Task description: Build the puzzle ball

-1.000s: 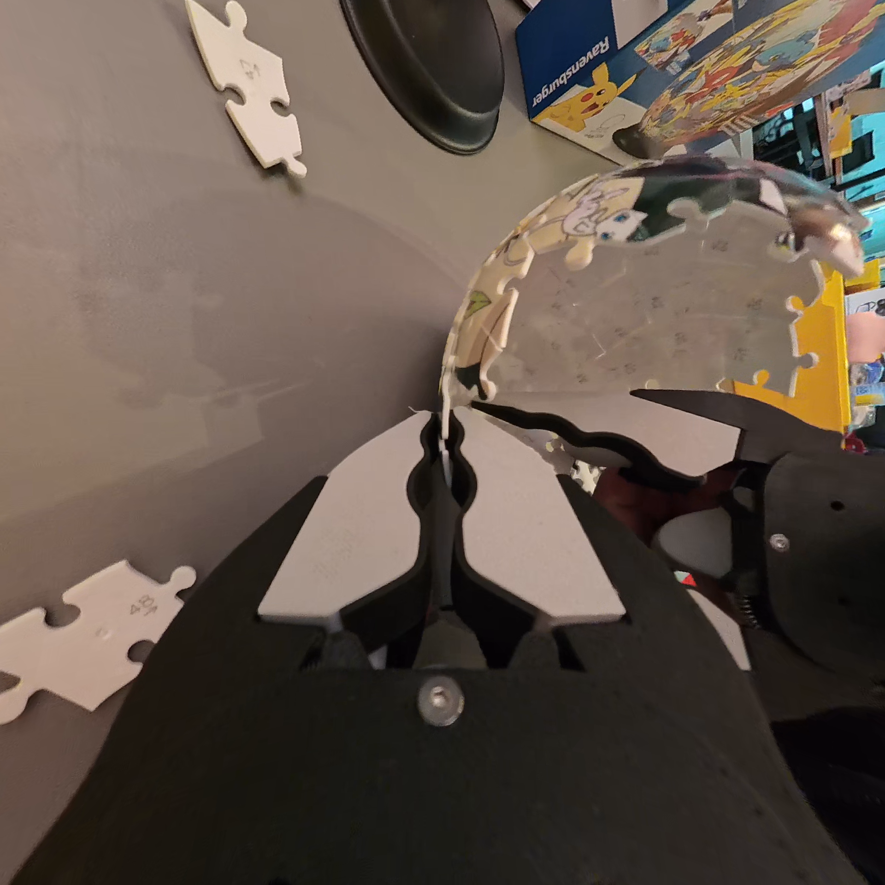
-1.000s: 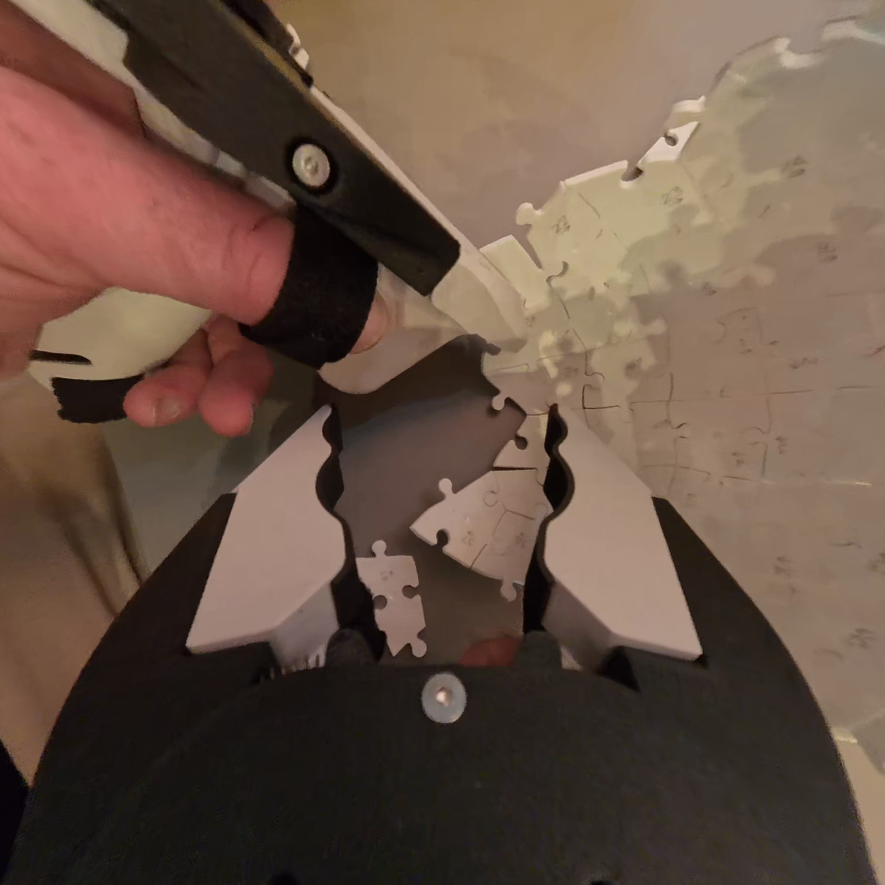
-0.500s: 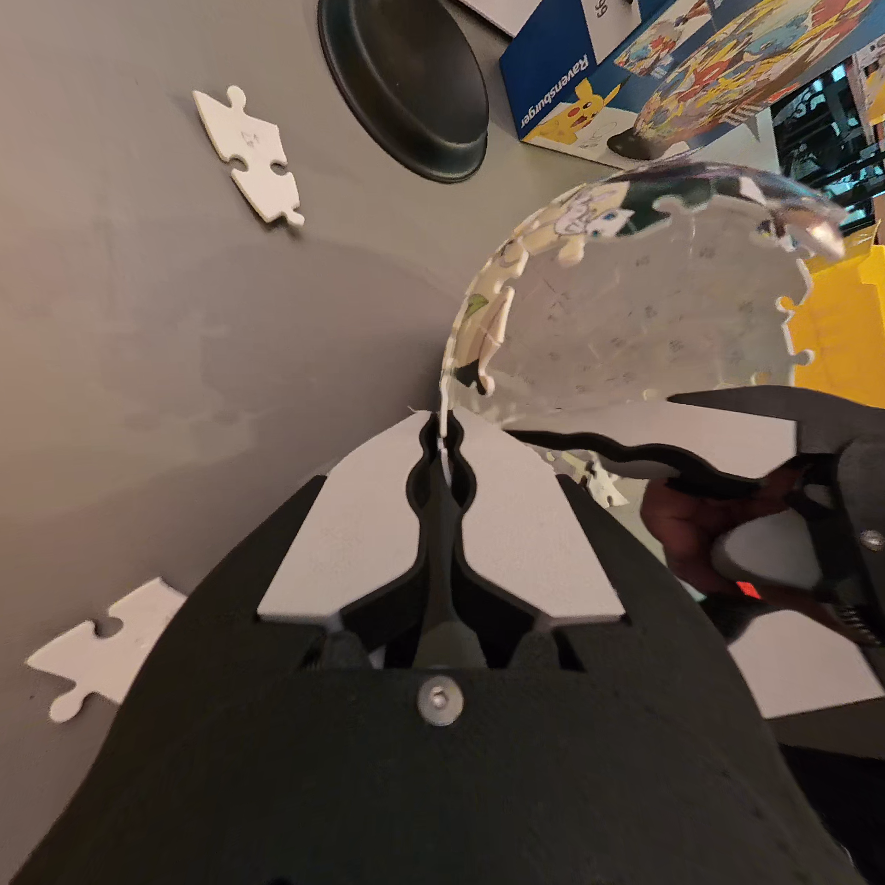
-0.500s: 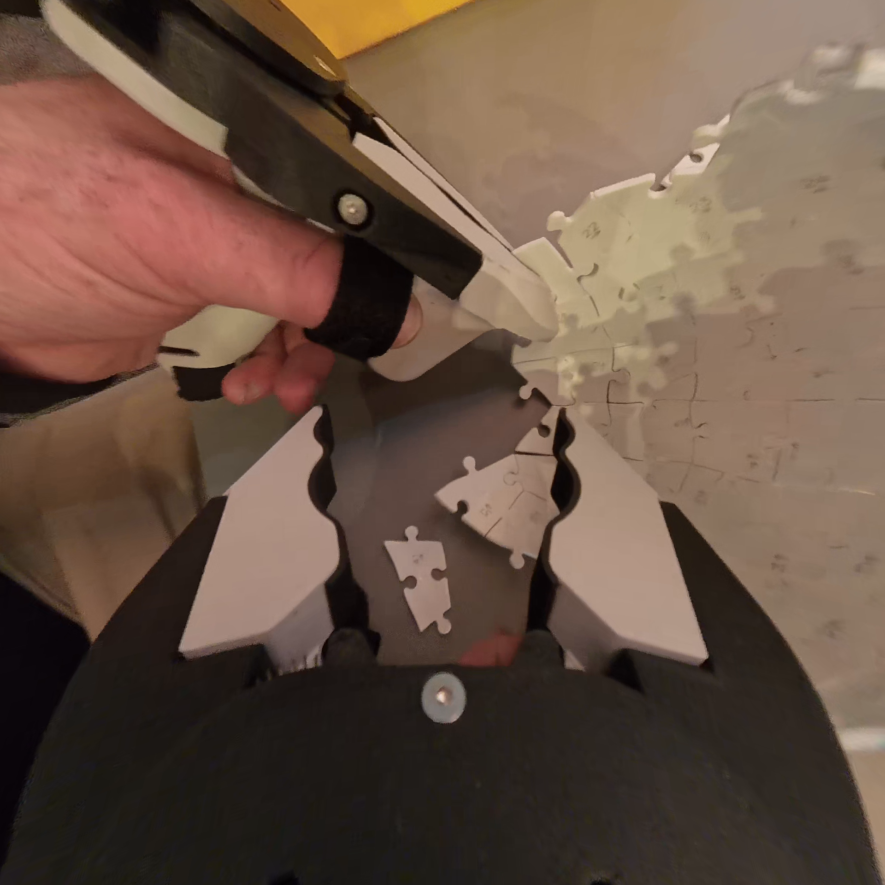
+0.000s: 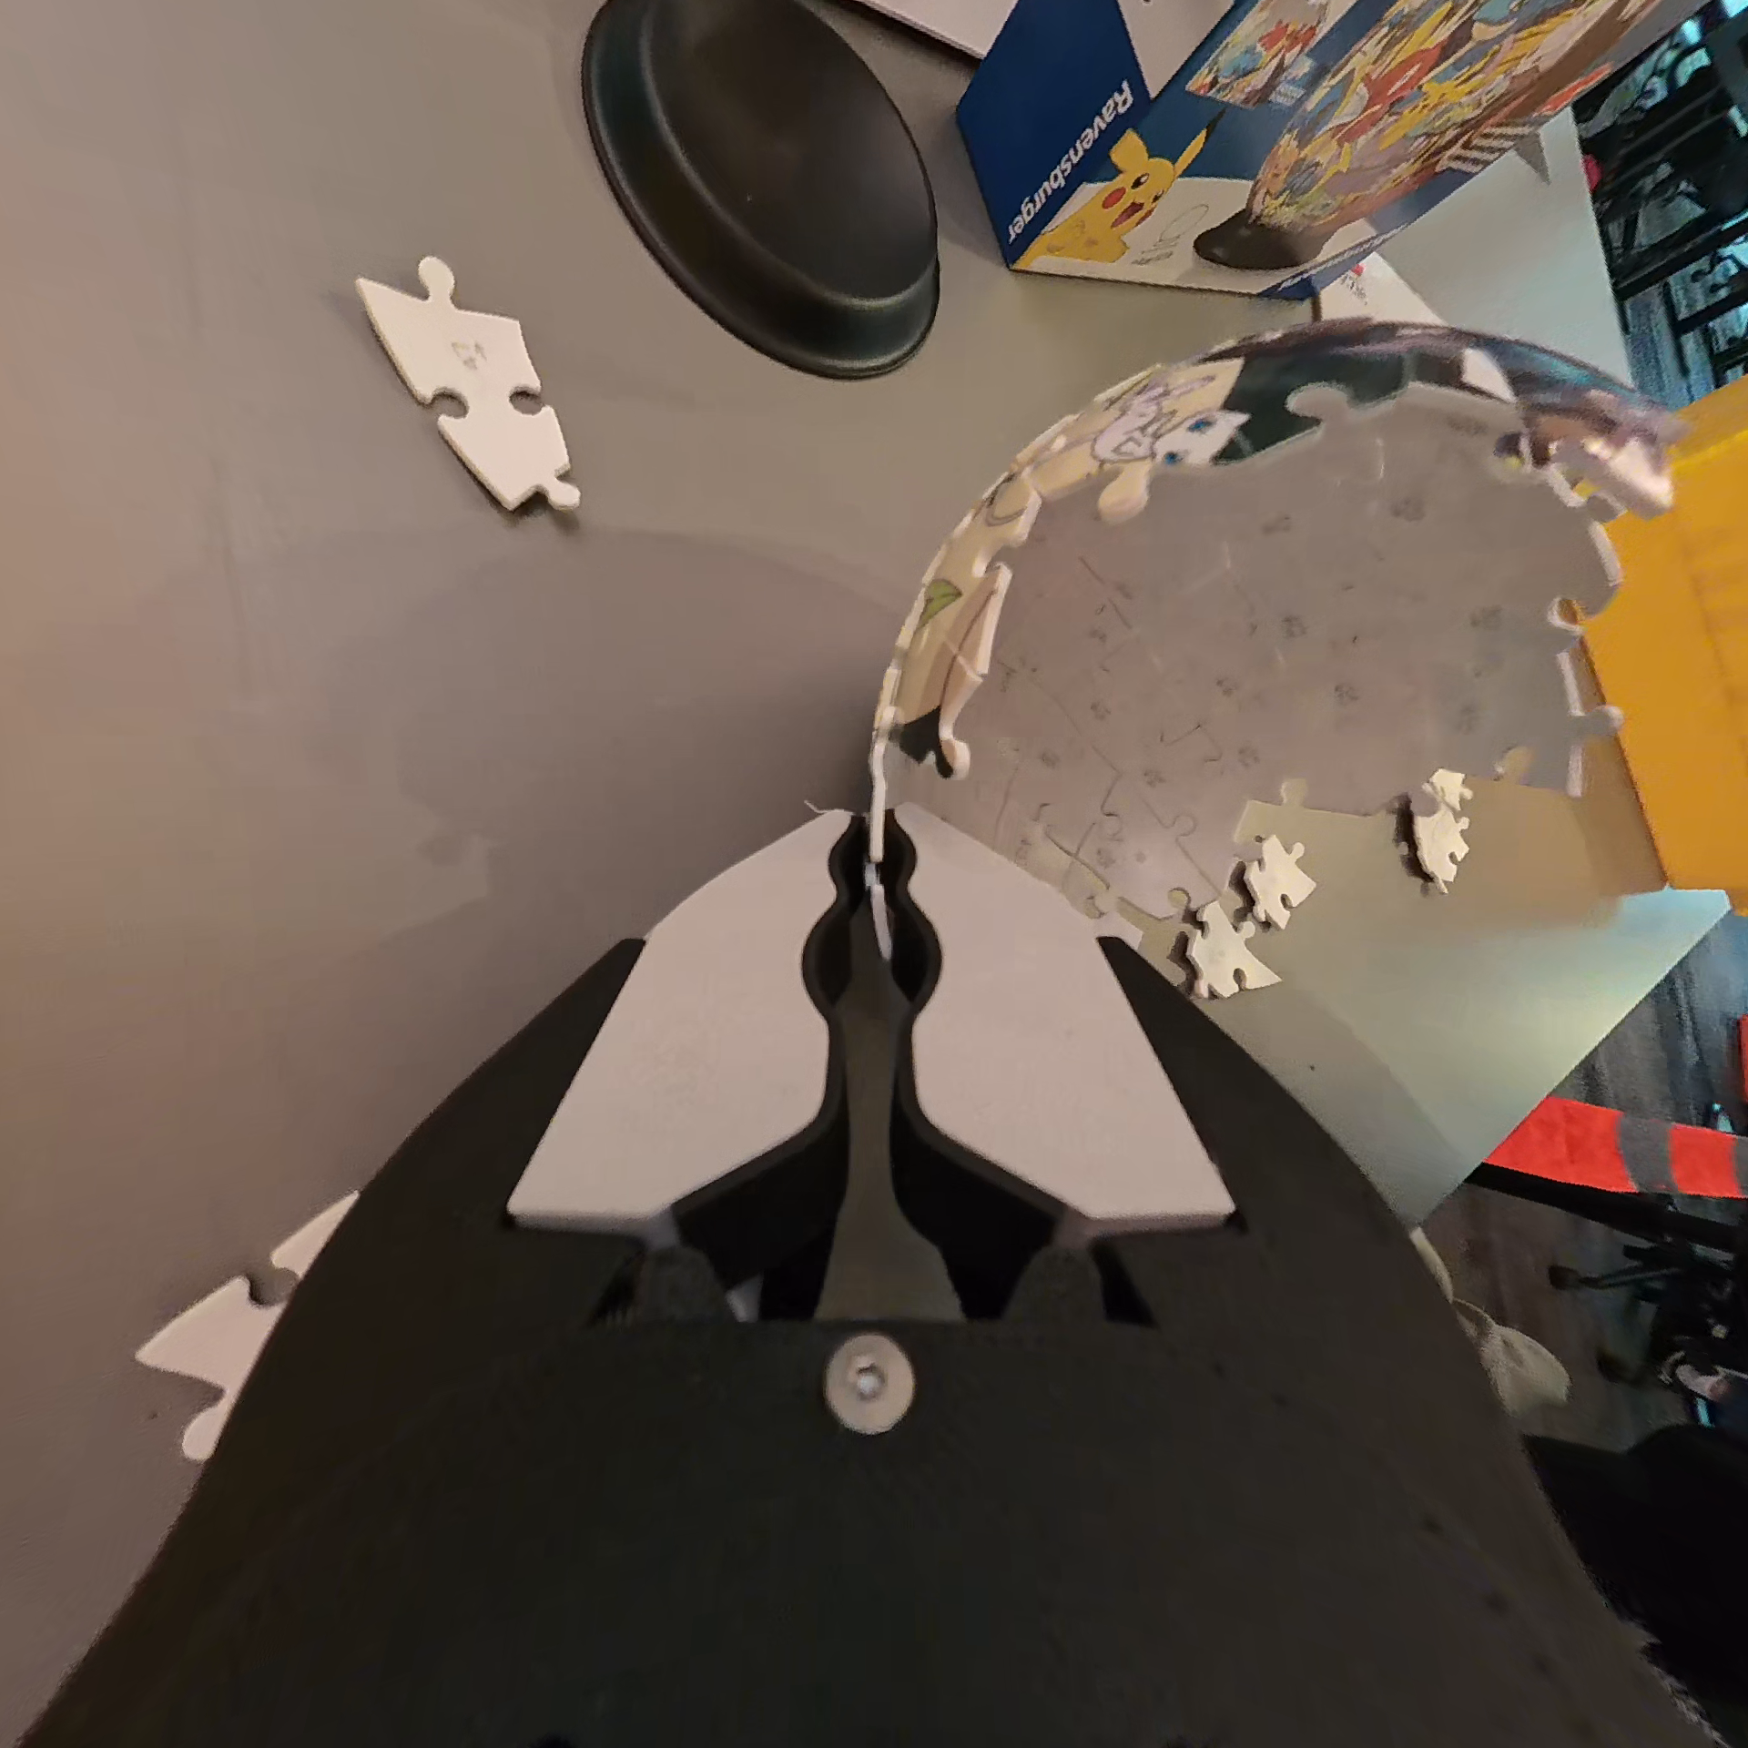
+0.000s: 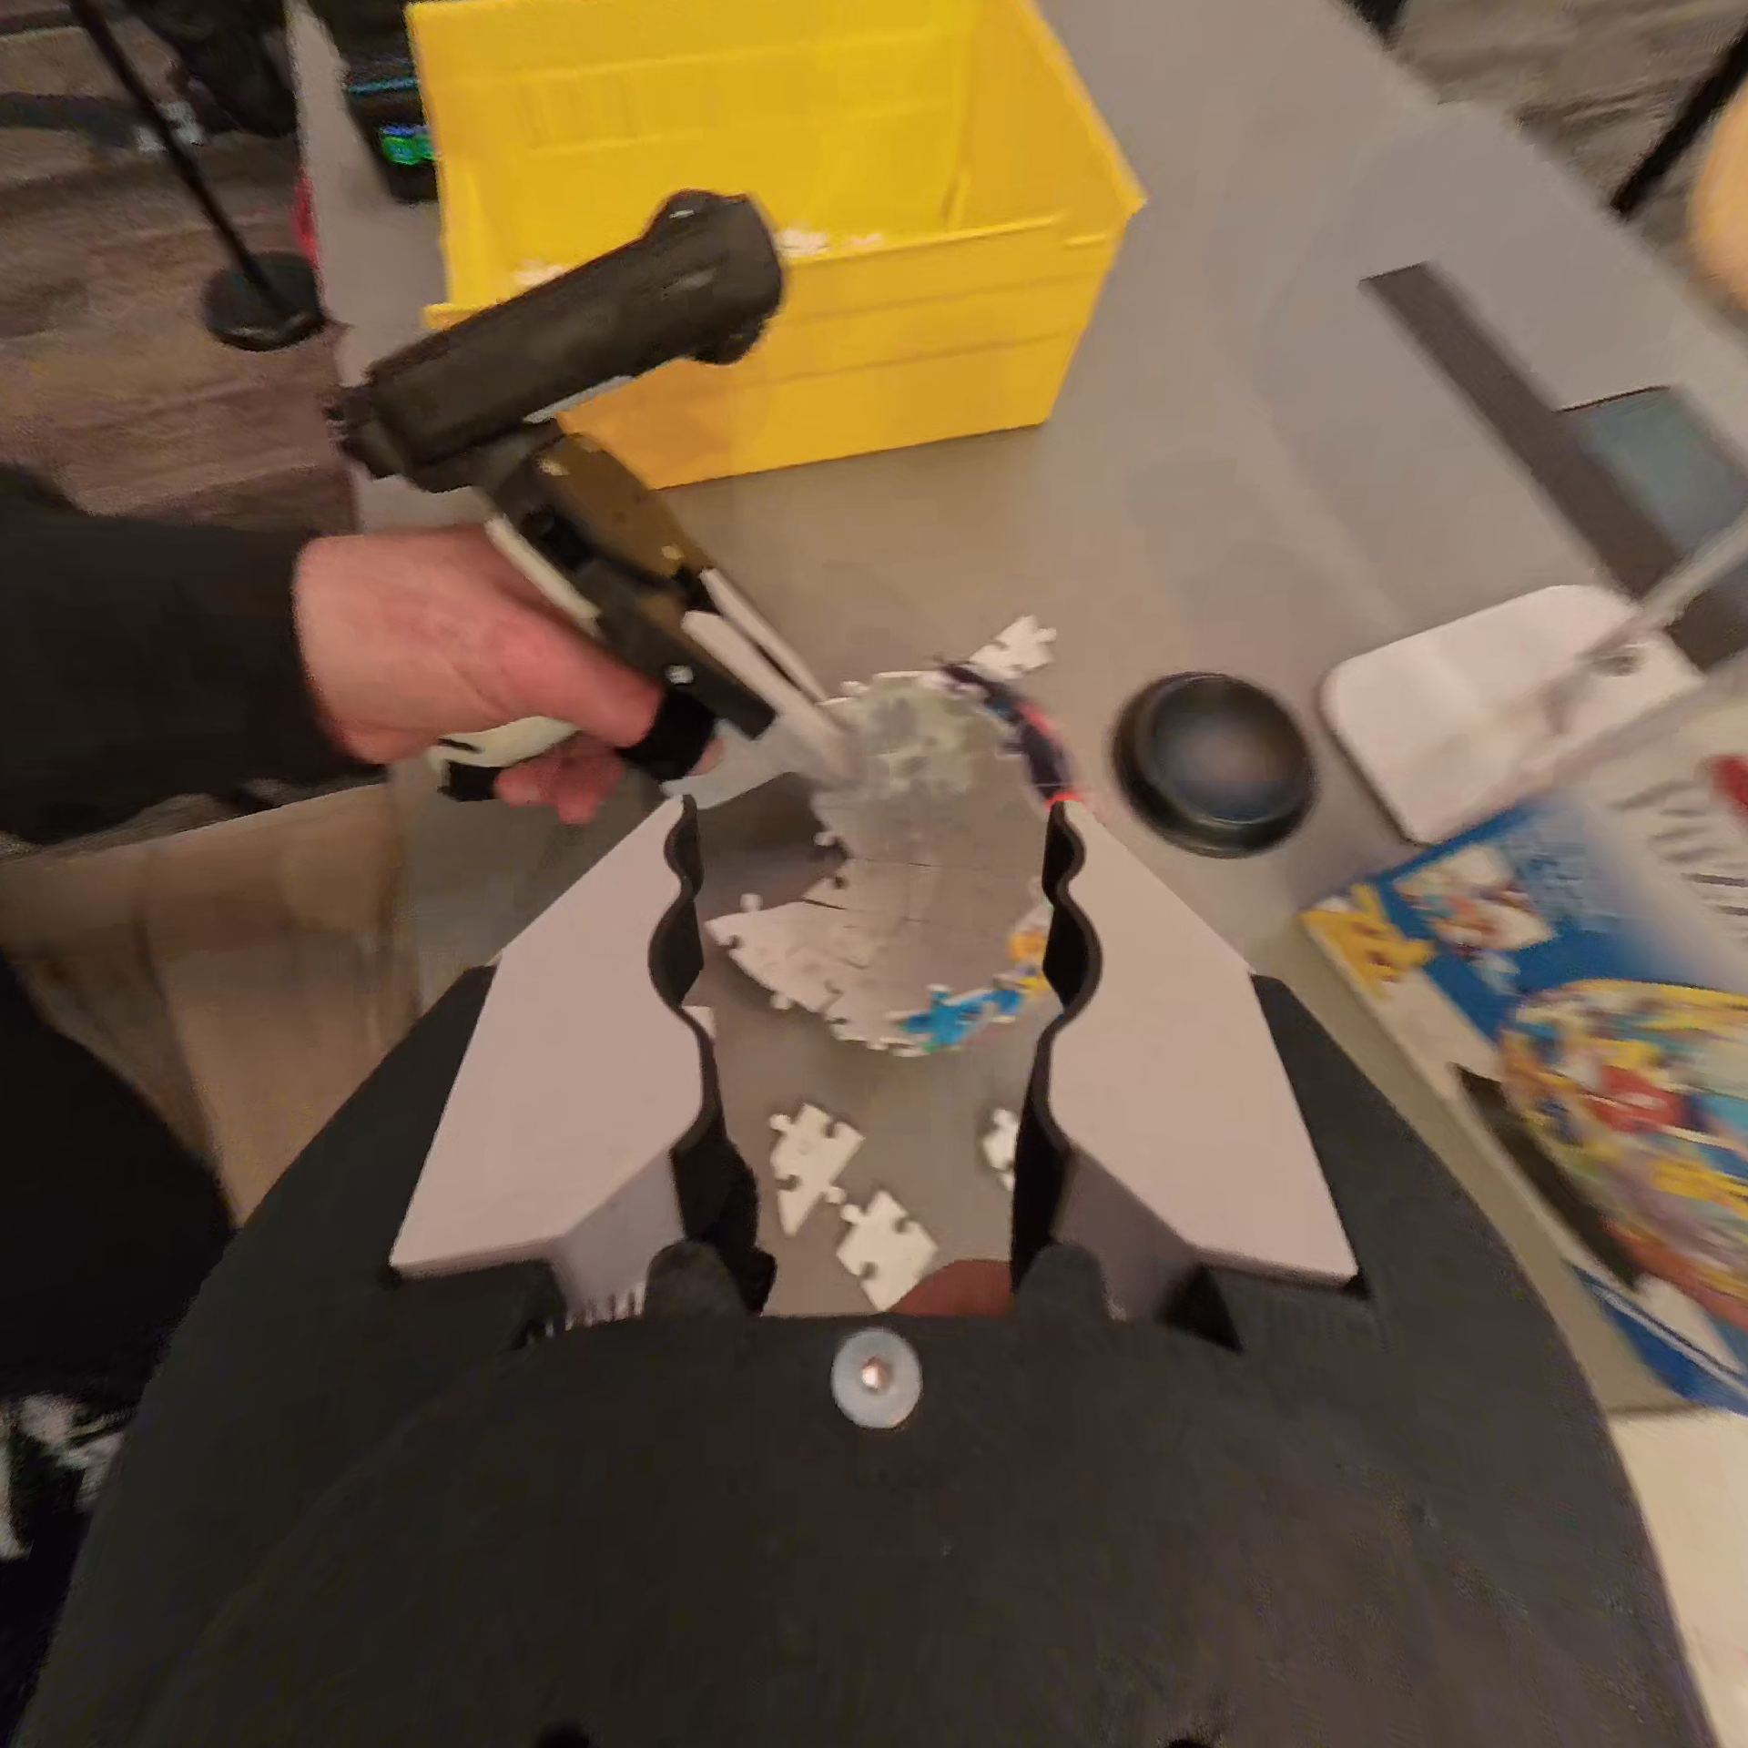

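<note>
A partly built puzzle ball shell (image 5: pixel 1277 643), white inside and printed outside, is held off the grey table. My left gripper (image 5: pixel 875 842) is shut on the shell's lower left edge. In the right wrist view the shell (image 6: pixel 908 851) hangs in the left gripper (image 6: pixel 813 728), which a hand holds. My right gripper (image 6: pixel 870 823) is open and empty, well back from the shell and above the table. Loose white pieces lie on the table: one pair far left (image 5: pixel 473 388), one near left (image 5: pixel 227 1343), and two under the right gripper (image 6: pixel 813 1154).
A black round stand (image 5: pixel 766 180) sits at the back, also in the right wrist view (image 6: pixel 1215 766). A blue puzzle box (image 5: pixel 1277 123) lies beside it. A yellow bin (image 6: pixel 785 236) holding pieces stands behind the shell. A white plate base (image 6: pixel 1476 700) lies right. The left gripper's tips are roughly 15 cm from the right gripper's.
My right gripper has pulled back and away from the shell, still open, and has left the left wrist view. My left gripper keeps its hold on the shell.
</note>
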Demonstrator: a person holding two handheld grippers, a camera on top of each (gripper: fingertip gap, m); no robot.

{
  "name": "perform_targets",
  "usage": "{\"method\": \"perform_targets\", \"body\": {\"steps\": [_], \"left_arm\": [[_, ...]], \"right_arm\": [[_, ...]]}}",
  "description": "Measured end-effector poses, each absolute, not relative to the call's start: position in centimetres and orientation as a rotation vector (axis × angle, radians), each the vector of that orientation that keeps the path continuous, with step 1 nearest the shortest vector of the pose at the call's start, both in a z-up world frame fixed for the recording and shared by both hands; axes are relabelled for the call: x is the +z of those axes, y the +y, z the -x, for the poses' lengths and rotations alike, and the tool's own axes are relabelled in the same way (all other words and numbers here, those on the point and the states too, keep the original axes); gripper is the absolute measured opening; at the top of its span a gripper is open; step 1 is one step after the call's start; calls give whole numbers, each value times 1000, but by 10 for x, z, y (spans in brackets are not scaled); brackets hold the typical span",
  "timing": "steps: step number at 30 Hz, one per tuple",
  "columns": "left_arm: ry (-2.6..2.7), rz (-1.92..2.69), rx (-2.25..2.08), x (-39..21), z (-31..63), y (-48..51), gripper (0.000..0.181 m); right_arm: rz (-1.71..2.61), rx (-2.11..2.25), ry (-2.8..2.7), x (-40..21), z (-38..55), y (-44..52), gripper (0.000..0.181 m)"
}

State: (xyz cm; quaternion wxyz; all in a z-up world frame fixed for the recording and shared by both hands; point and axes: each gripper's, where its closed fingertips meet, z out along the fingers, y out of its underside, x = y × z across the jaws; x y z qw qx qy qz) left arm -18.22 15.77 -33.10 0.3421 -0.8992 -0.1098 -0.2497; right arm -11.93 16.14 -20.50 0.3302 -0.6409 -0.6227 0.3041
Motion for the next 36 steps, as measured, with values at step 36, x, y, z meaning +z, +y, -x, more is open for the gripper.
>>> {"method": "perform_targets", "body": {"steps": [36], "left_arm": [[-82,2338,-469,-323,184,172,3]], "right_arm": [[1488,407,-2055,-219,135,205,43]]}}
